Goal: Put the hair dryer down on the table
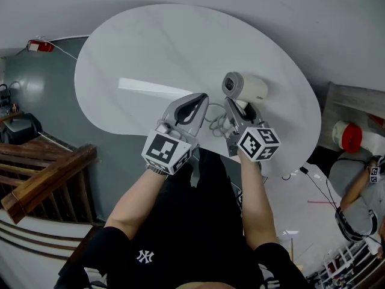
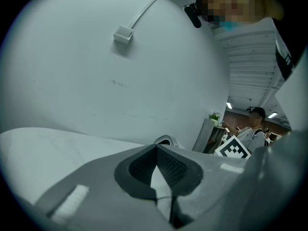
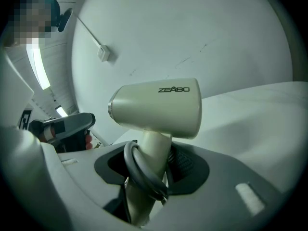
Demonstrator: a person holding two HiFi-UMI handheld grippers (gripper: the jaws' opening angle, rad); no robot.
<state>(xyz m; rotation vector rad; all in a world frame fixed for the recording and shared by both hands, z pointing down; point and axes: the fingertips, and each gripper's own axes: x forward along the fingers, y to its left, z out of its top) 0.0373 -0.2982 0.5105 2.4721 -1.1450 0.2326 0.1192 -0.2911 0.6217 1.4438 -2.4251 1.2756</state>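
Right gripper point(image 1: 236, 108) fingers grasping hair dryer point(image 1: 246, 87), left gripper point(image 1: 200, 100) fingers closed empty, white oval table point(image 1: 150, 47), wooden railing point(image 1: 51, 173)

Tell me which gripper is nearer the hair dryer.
Right. The right gripper clamps the hair dryer by its handle; the left gripper sits apart, to its left.
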